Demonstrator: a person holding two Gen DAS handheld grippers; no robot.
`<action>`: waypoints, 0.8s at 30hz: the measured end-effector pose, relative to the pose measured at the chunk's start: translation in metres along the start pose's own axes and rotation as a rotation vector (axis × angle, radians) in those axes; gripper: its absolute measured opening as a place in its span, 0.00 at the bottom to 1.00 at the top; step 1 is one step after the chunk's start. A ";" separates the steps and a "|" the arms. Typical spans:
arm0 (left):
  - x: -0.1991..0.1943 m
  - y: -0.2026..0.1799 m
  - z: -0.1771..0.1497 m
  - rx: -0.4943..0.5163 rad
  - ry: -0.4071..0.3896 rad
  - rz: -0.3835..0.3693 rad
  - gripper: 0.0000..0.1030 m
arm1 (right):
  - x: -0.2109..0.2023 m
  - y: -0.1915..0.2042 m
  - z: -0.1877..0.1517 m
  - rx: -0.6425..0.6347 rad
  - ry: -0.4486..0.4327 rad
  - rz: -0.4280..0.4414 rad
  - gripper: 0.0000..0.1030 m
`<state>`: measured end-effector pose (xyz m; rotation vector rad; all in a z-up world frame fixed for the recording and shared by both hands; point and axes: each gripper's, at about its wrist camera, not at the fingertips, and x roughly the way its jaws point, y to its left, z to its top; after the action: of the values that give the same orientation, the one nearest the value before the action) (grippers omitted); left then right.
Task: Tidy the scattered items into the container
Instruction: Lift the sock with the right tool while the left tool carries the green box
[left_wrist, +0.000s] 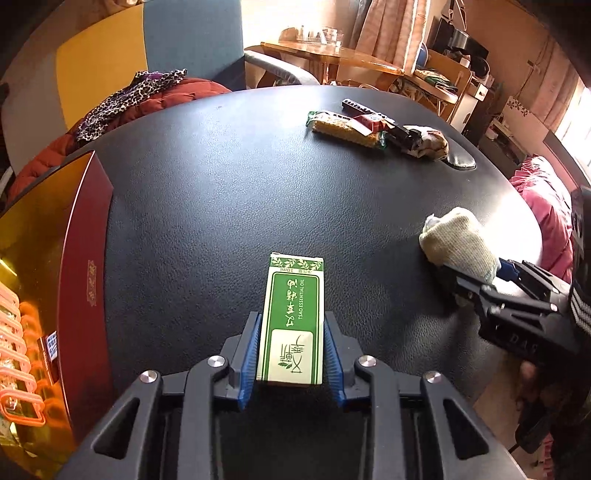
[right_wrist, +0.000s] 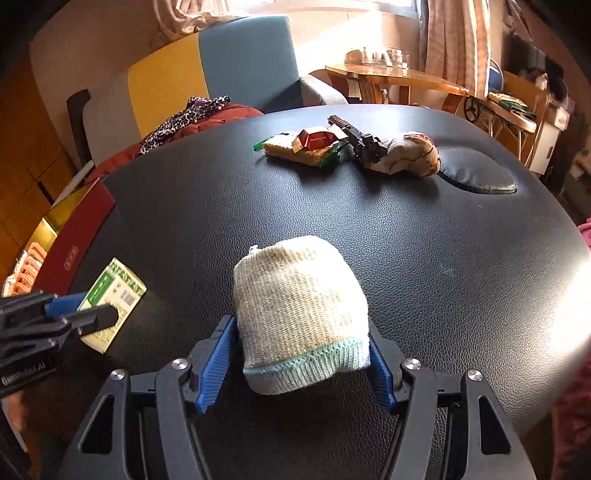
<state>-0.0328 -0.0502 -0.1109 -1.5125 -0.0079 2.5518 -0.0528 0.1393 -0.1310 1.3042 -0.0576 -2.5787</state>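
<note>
Both claws are pointing steeply down over the black bench (left_wrist: 229, 177). The left claw (left_wrist: 291, 350) is gripping a green box (left_wrist: 291, 317) at the near middle. The right claw (right_wrist: 301, 354) is straddling a rolled sock (right_wrist: 299, 310); whether its pads are pressing, I cannot tell. The red container (left_wrist: 86, 280) is sitting at the left edge, holding orange-rimmed items (left_wrist: 18, 350), cut off and blurred.
</note>
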 end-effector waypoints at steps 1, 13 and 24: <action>-0.002 0.001 -0.003 -0.005 -0.002 0.001 0.31 | 0.000 0.000 0.000 0.007 -0.003 0.005 0.65; -0.009 0.005 -0.033 -0.079 -0.026 0.039 0.32 | -0.017 -0.002 -0.009 0.056 -0.028 -0.007 0.74; -0.013 0.003 -0.027 -0.071 -0.056 0.071 0.44 | -0.033 -0.006 -0.010 0.023 -0.051 -0.094 0.79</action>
<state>-0.0036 -0.0571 -0.1123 -1.4915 -0.0534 2.6754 -0.0273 0.1533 -0.1118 1.2777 -0.0361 -2.6986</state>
